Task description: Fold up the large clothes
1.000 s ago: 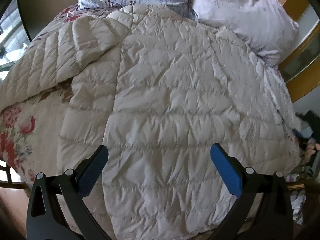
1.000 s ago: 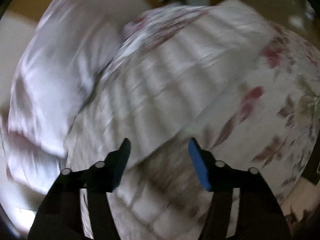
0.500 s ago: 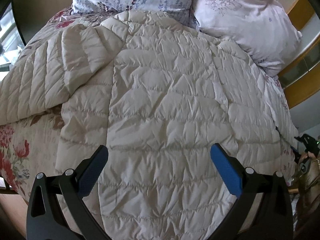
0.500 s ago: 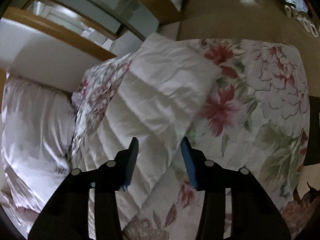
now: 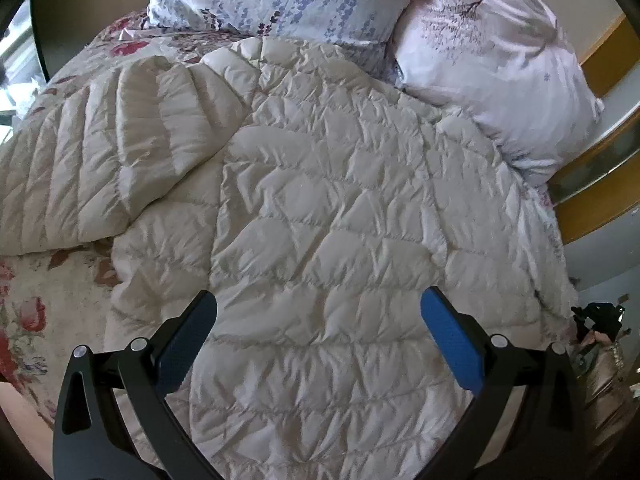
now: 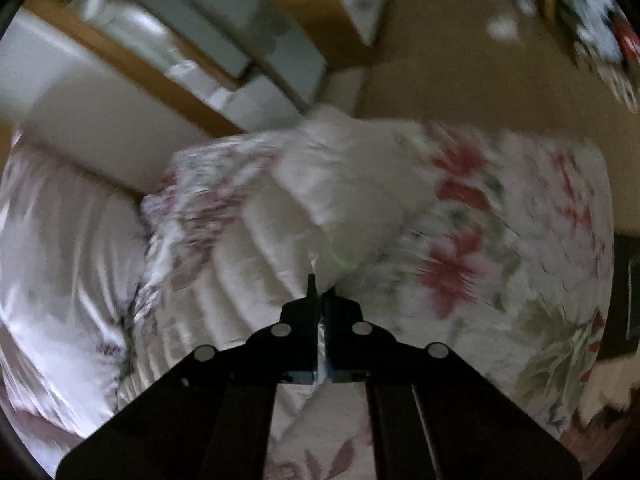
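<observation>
My right gripper (image 6: 319, 292) has its jaws pinched nearly shut on the edge of the jacket's sleeve (image 6: 320, 216), which runs away from the jaws across the flowered bed (image 6: 520, 240); the view is blurred, so I judge the grip, not its depth. My left gripper (image 5: 318, 312) hovers with jaws wide apart and holding nothing above the jacket (image 5: 340, 220), whose body lies spread lengthwise toward the pillows (image 5: 500, 80). The sleeve lies to the right of the body, so the right hand is nearer for folding it in.

The left gripper (image 5: 316, 320) hangs wide open over a cream quilted jacket (image 5: 340, 220); two pillows (image 5: 492, 80) lie far behind.
</observation>
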`<action>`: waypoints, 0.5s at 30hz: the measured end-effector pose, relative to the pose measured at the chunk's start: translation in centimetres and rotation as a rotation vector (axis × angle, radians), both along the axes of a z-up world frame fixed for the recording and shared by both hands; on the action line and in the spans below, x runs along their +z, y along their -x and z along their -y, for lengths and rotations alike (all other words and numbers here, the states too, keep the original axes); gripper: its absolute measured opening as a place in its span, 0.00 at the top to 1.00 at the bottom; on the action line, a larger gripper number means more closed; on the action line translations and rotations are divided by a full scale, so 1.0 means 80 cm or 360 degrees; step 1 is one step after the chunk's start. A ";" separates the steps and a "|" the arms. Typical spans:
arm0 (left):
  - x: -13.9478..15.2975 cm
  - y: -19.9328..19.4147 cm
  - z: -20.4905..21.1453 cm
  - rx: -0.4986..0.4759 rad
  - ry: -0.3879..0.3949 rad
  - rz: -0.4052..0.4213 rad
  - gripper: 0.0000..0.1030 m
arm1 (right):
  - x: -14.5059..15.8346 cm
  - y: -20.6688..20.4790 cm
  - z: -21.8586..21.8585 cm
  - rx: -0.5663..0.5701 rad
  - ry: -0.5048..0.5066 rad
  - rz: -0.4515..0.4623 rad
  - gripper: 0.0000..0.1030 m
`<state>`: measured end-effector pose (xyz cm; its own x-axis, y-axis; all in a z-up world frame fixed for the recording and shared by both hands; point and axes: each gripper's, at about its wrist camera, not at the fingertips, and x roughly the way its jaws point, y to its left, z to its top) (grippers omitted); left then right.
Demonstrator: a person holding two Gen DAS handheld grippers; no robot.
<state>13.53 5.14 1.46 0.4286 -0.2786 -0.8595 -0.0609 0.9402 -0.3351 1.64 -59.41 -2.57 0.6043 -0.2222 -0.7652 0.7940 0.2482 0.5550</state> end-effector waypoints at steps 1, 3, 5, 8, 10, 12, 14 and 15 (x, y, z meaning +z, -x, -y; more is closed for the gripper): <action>0.000 -0.002 0.000 0.0000 0.0024 -0.0001 0.01 | 0.014 -0.010 -0.008 0.0060 0.0063 0.0014 0.97; 0.001 -0.006 0.001 -0.0007 0.0051 -0.0001 0.01 | 0.040 -0.030 -0.027 0.0176 0.0173 0.0056 0.97; 0.001 -0.010 0.002 -0.0016 0.0078 0.0001 0.01 | 0.065 -0.049 -0.050 0.0298 0.0261 0.0118 0.97; 0.002 -0.017 0.002 -0.0022 0.0144 -0.0001 0.06 | 0.102 -0.087 -0.109 0.0567 0.0358 0.0258 0.97; 0.001 -0.022 0.002 -0.0008 0.0191 -0.0010 0.08 | 0.117 -0.103 -0.149 0.0728 0.0369 0.0342 0.97; 0.000 -0.028 0.000 0.0017 0.0229 -0.0012 0.08 | 0.127 -0.122 -0.206 0.0942 0.0369 0.0423 0.97; 0.000 -0.032 -0.001 0.0033 0.0257 -0.0007 0.08 | 0.132 -0.135 -0.261 0.1132 0.0361 0.0468 0.97; 0.000 -0.033 -0.001 0.0039 0.0272 -0.0004 0.08 | 0.131 -0.145 -0.290 0.1232 0.0347 0.0479 0.97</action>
<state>16.20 5.20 1.46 0.4347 -0.4105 -0.8016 -0.0841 0.8677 -0.4899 13.21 -36.21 7.90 0.8170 0.2128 -0.5360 0.1836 0.7851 0.5916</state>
